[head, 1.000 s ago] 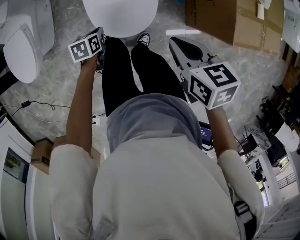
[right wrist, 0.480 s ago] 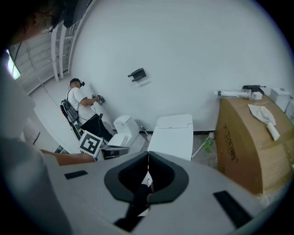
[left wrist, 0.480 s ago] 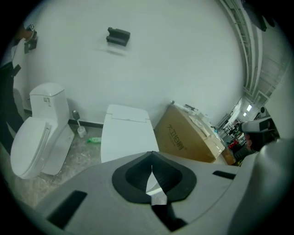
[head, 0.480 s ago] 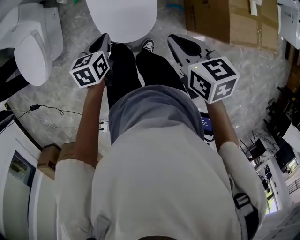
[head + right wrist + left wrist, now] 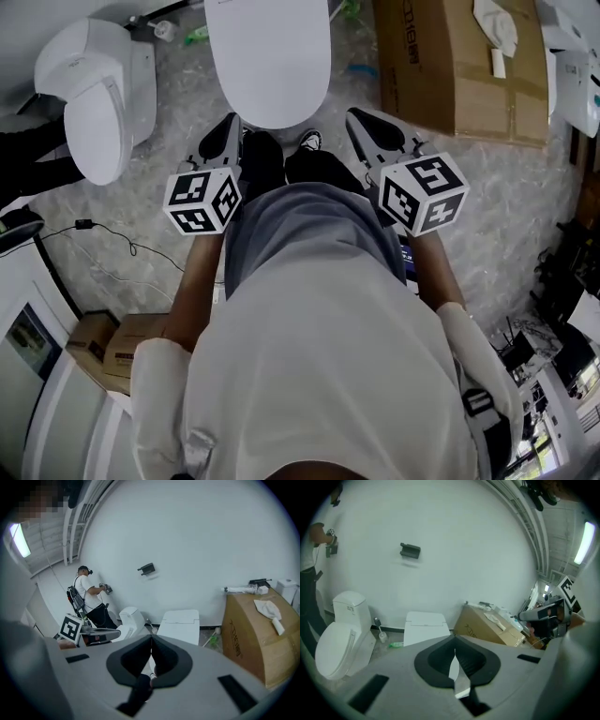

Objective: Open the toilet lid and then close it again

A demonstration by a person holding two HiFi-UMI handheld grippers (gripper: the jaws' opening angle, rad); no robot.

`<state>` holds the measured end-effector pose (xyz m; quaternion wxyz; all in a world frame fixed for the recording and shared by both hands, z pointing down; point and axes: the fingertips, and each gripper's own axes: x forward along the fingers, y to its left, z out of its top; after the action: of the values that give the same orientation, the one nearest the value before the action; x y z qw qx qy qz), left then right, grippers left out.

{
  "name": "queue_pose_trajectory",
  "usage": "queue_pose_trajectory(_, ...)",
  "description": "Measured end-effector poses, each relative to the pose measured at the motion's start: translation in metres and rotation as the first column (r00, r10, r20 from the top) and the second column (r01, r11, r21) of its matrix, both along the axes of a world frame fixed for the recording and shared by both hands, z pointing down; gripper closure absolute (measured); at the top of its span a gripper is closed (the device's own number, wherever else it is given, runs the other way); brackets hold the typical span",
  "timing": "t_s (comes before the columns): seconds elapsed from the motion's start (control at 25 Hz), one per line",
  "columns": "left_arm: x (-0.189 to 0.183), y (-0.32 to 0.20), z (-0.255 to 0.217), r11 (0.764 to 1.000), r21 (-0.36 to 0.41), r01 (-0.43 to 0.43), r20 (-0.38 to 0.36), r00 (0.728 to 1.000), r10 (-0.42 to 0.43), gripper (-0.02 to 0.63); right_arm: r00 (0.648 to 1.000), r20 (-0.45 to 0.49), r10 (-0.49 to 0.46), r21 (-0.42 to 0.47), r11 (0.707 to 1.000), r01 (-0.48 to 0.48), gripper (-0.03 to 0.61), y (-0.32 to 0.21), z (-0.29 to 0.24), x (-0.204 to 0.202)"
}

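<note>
The left tool [image 5: 454,645] and the right tool [image 5: 151,640] each have their jaws pressed together on nothing, at mid-frame in the head view. Ahead of their tips, at top centre, the white oval plastic toilet lid [image 5: 270,56] lies closed.

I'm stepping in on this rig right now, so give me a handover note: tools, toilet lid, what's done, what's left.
Left tool: shut, empty.
Right tool: shut, empty.
Both are held clear of the toilet lid, which lies down, straight ahead.
Done: cannot tell whether it was opened already.
Left, if not: lift lid, lower it again.
</note>
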<state>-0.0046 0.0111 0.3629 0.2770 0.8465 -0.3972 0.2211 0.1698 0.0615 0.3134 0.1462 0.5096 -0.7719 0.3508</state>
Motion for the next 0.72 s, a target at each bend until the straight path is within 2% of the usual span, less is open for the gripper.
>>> queue_pose_trajectory(0.24, 0.003, -0.004, -0.066, 0.992, 0.125, 0.037, -0.069, 0.997, -0.028, 0.606, 0.999, -0.033, 0.025, 0.082, 0.996, -0.022, 0.568, -0.004, -0.030, 0.014)
queue_pose_trajectory(0.44, 0.007, -0.014, -0.119, 0.964, 0.246, 0.100, -0.118, 0.990, -0.073, 0.606, 0.998, -0.039, 0.051, 0.169, 0.985, -0.044, 0.568, -0.014, -0.060, 0.024)
queue_pose_trajectory(0.56, 0.014, -0.016, -0.146, 0.944, 0.319, 0.082, -0.114, 0.992, -0.048, 0.606, 0.998, -0.042, 0.056, 0.223, 0.974, -0.045, 0.568, -0.019, -0.079, 0.028)
queue_pose_trajectory(0.72, 0.022, -0.018, -0.164, 0.918, 0.393, 0.049, -0.073, 0.997, -0.022, 0.606, 0.998, -0.038, 0.043, 0.269, 0.963, -0.032, 0.569, -0.018, -0.093, 0.033)
